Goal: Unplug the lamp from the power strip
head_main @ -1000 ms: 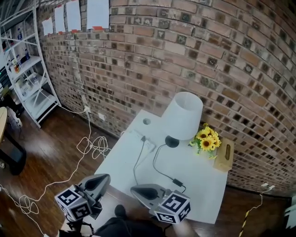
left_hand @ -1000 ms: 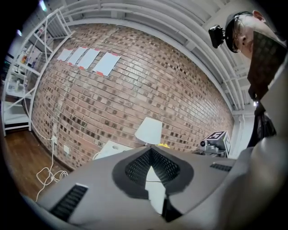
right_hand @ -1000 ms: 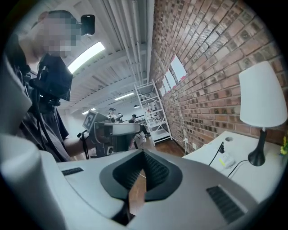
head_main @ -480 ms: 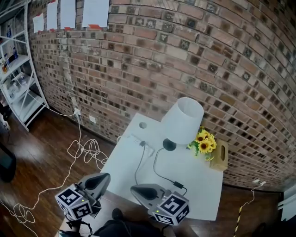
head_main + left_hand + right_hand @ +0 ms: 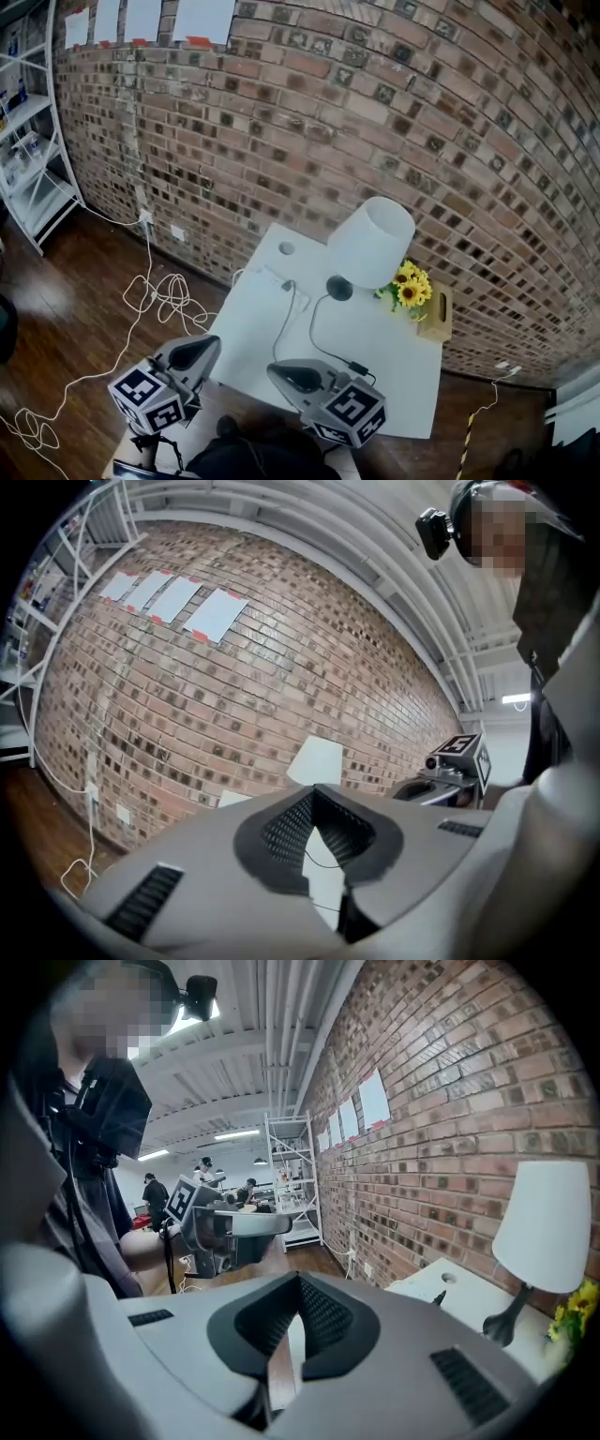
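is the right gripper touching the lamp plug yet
Apart. Head view: the right gripper hangs at the table's near edge, bare tabletop between it and the lamp plug.

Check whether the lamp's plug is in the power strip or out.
In, it seems: the black plug sits on the white power strip, its cord trailing off across the table.

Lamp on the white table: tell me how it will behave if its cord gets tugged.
The lamp looks top-heavy, a wide shade over a small dark base, so it may tip easily. Its thin black cord lies in a slack loop, so it is probably floppy and would absorb some pull first.
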Demonstrator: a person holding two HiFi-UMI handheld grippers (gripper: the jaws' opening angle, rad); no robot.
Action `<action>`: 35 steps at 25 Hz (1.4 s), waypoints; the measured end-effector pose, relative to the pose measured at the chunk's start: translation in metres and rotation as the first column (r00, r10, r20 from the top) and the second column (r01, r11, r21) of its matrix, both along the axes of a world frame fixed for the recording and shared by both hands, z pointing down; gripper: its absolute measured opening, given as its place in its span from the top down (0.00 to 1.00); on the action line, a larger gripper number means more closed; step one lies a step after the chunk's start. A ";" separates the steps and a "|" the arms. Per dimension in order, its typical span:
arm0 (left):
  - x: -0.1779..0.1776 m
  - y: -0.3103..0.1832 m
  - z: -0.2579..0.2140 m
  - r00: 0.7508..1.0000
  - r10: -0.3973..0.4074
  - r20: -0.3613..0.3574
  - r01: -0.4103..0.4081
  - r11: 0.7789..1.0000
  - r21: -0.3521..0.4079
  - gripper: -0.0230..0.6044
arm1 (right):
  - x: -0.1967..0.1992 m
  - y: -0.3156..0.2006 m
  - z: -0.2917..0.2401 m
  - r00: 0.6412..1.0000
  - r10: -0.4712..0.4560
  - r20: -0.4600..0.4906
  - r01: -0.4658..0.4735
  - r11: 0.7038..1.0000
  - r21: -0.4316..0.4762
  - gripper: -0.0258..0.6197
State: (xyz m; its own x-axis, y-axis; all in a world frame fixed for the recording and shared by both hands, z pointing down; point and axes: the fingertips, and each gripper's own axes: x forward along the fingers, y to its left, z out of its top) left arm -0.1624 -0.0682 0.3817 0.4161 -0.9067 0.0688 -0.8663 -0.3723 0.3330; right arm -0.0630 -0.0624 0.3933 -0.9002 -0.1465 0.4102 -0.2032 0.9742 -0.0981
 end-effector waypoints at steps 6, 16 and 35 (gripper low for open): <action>0.002 -0.010 0.002 0.999 0.019 0.032 -0.019 1.000 -0.001 0.94 | -0.002 -0.006 0.001 1.000 0.005 0.012 -0.005 1.000 -0.001 0.97; 0.008 -0.036 0.014 0.995 0.029 0.095 -0.026 0.999 -0.032 0.94 | 0.007 -0.037 0.012 0.999 0.036 0.024 -0.036 0.999 -0.019 0.97; 0.029 -0.157 0.062 0.963 0.120 0.241 -0.092 0.988 -0.125 0.94 | 0.035 -0.109 0.050 0.990 0.118 -0.084 -0.120 0.992 -0.028 0.97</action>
